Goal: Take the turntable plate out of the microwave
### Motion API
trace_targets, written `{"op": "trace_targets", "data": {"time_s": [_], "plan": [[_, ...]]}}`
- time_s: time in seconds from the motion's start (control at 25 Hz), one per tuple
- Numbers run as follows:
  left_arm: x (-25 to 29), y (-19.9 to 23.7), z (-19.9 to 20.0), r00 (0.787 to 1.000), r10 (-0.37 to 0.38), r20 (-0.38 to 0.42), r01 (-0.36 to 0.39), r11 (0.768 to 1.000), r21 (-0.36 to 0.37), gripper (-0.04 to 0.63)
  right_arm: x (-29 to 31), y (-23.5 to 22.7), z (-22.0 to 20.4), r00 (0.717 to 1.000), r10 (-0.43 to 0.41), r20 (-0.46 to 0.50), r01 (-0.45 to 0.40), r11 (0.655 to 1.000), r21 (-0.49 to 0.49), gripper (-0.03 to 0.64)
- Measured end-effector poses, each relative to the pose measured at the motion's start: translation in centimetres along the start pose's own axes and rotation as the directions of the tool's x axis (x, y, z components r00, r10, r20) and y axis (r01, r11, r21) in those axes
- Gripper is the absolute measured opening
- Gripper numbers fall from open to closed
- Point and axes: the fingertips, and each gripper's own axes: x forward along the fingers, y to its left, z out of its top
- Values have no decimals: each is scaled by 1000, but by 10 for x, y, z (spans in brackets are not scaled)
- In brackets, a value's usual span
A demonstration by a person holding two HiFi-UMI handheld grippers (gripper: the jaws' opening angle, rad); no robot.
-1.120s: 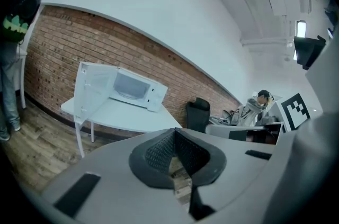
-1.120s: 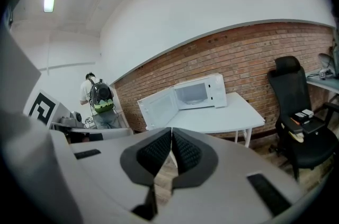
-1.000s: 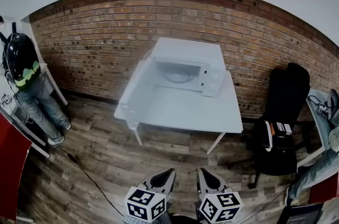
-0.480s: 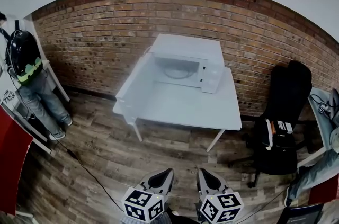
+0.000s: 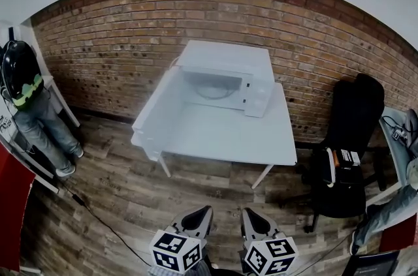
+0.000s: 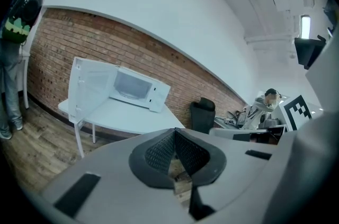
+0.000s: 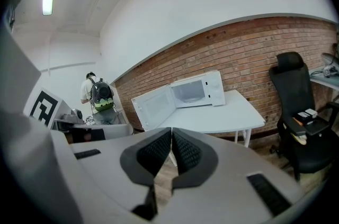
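Room: wood-plank floor, brick wall at the back. Nearest, at the bottom edge of the head view, the left gripper and right gripper are held side by side over the floor, well apart from the worktop. Both sets of jaws are pressed together; nothing is pinched or touched. Only black-and-white squares are carried on the marker cubes.

A thin black cable is run across the floor at left. Only floorboards are seen between the grippers and the white worktop.

A white microwave is set at the back of the worktop, against the wall. Its door is swung open to the left. The turntable plate is seen inside the cavity.

A black office chair is parked just right of the worktop. A person with a black backpack is seen at far left.
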Motion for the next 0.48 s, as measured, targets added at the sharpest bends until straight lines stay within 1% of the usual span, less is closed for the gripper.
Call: {"op": "trace_targets", "data": {"time_s": [0.16, 0.48], "plan": [[30, 29, 19, 1000, -4, -4, 4, 1000, -6, 9, 39, -10, 13, 1000, -5, -7, 5, 1000, -1, 18], [96, 96, 75, 999, -43, -19, 43, 999, 9, 9, 138, -21, 63, 999, -38, 1, 38, 999, 11, 18]]}}
